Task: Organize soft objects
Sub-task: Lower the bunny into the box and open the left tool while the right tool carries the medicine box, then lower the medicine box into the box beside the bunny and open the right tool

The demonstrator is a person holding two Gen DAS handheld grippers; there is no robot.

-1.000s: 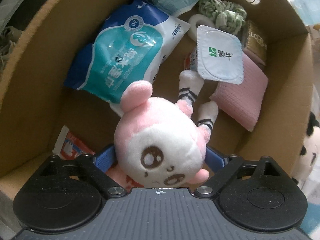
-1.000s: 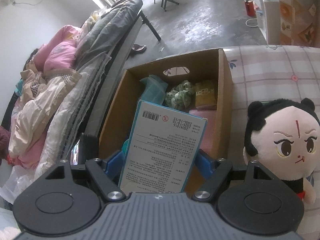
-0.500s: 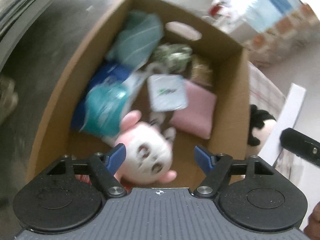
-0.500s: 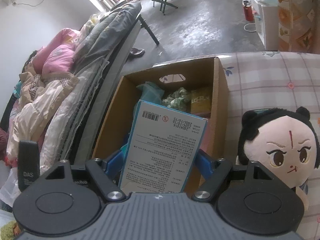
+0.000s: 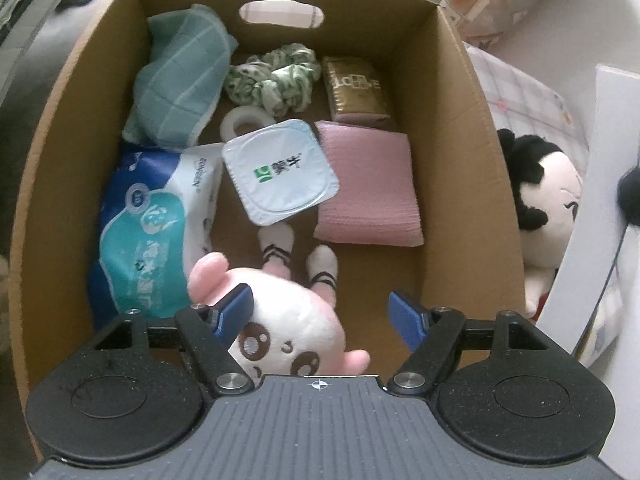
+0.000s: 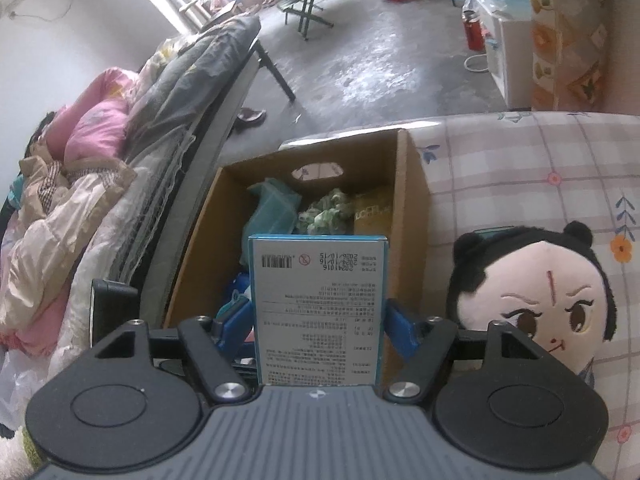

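Observation:
A cardboard box (image 5: 472,148) holds a pink-and-white plush doll (image 5: 288,320), a blue wipes pack (image 5: 148,236), a teal cloth (image 5: 180,80), a green scrunchie (image 5: 276,78), a pink pad (image 5: 366,188), a gold packet (image 5: 356,88) and a white-lidded cup (image 5: 280,170). My left gripper (image 5: 322,308) is open above the doll lying in the box. My right gripper (image 6: 318,316) is shut on a blue-and-white carton (image 6: 318,304), held upright in front of the box (image 6: 408,200). A black-haired plush doll (image 6: 532,296) sits on the bed right of the box; it also shows in the left wrist view (image 5: 544,196).
The box stands on a checked bedsheet (image 6: 520,160). A pile of clothes and quilts (image 6: 80,184) lies to the left. A white board (image 5: 592,208) stands at the right of the left wrist view. Beyond is a concrete floor (image 6: 380,52) with a folding stand.
My left gripper let go of the pink doll, opened, and pulled back up out of the box; the doll now lies in the box. My right gripper drew back slightly, still holding the carton.

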